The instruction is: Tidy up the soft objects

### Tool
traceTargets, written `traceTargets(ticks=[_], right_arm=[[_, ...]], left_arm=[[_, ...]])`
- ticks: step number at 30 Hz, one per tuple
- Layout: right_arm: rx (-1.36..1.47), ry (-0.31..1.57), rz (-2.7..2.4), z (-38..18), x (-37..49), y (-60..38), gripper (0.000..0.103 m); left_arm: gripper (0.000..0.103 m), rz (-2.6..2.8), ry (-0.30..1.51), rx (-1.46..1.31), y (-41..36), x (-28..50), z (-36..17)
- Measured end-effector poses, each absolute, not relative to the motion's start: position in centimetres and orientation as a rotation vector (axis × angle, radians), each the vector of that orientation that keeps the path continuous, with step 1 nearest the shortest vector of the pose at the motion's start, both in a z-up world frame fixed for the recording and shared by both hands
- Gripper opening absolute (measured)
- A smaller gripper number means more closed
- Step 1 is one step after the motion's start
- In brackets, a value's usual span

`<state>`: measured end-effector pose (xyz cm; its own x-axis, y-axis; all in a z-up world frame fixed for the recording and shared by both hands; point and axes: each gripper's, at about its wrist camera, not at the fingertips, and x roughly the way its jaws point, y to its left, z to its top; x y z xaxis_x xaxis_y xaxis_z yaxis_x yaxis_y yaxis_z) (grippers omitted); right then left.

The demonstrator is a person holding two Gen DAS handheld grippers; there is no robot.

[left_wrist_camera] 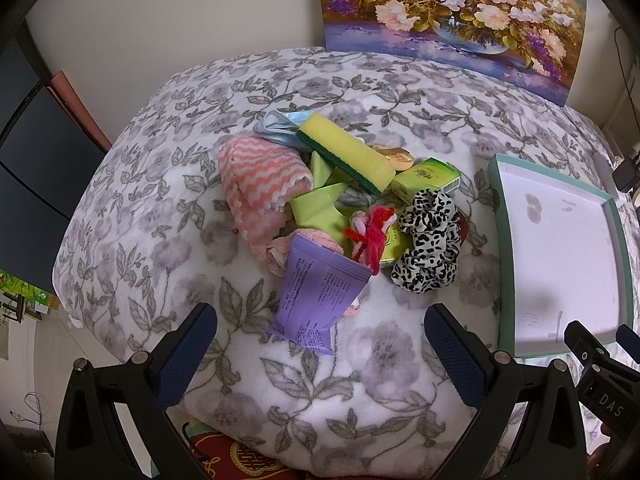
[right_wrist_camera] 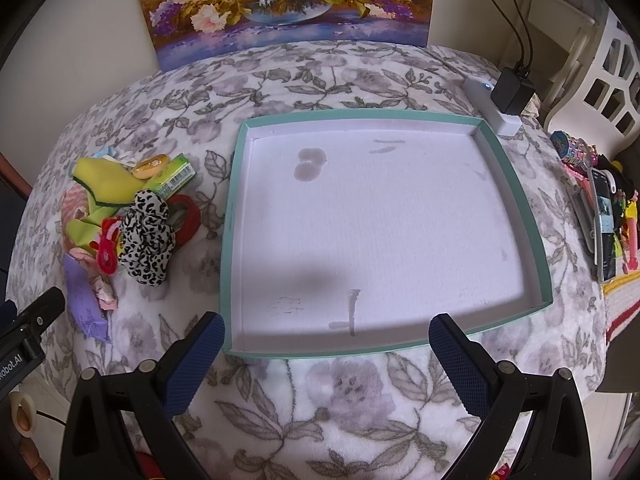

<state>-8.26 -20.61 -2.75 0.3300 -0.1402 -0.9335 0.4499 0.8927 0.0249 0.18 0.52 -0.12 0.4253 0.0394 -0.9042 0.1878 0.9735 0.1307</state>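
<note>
A pile of small items lies on the floral blanket [left_wrist_camera: 160, 208]: a pink-and-white striped cloth [left_wrist_camera: 260, 184], a yellow sponge [left_wrist_camera: 348, 148], a leopard-print scrunchie [left_wrist_camera: 430, 240], a purple packet [left_wrist_camera: 320, 292], a red pipe-cleaner twist [left_wrist_camera: 372, 232] and a green box [left_wrist_camera: 426, 178]. My left gripper [left_wrist_camera: 320, 356] is open and empty, just in front of the purple packet. A teal-rimmed white tray [right_wrist_camera: 516, 184] lies to the right of the pile with nothing in it. My right gripper [right_wrist_camera: 326, 364] is open and empty at the tray's near edge. The scrunchie [right_wrist_camera: 148, 236] also shows in the right wrist view.
A flower painting [right_wrist_camera: 280, 0] leans on the wall behind. A white power strip with a black adapter [right_wrist_camera: 508, 96] lies at the back right. A phone and colourful trinkets [right_wrist_camera: 600, 208] lie at the right edge. A red ring [right_wrist_camera: 188, 216] lies beside the scrunchie.
</note>
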Motion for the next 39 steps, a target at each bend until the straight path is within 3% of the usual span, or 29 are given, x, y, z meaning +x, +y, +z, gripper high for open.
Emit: traceTargets(ticks=[28, 39], right_arm=[[0.301, 1.182, -0.389, -2.6, -8.2, -20.7, 0.103], [0.336, 1.024, -0.182, 0.2, -5.6, -17.7, 0.103]], left_arm=[[0.103, -0.090, 1.132, 0.208, 0.9, 0.3, 0.0], [0.103, 0.021, 1.173, 0.093, 6.3, 2.4, -1.4]])
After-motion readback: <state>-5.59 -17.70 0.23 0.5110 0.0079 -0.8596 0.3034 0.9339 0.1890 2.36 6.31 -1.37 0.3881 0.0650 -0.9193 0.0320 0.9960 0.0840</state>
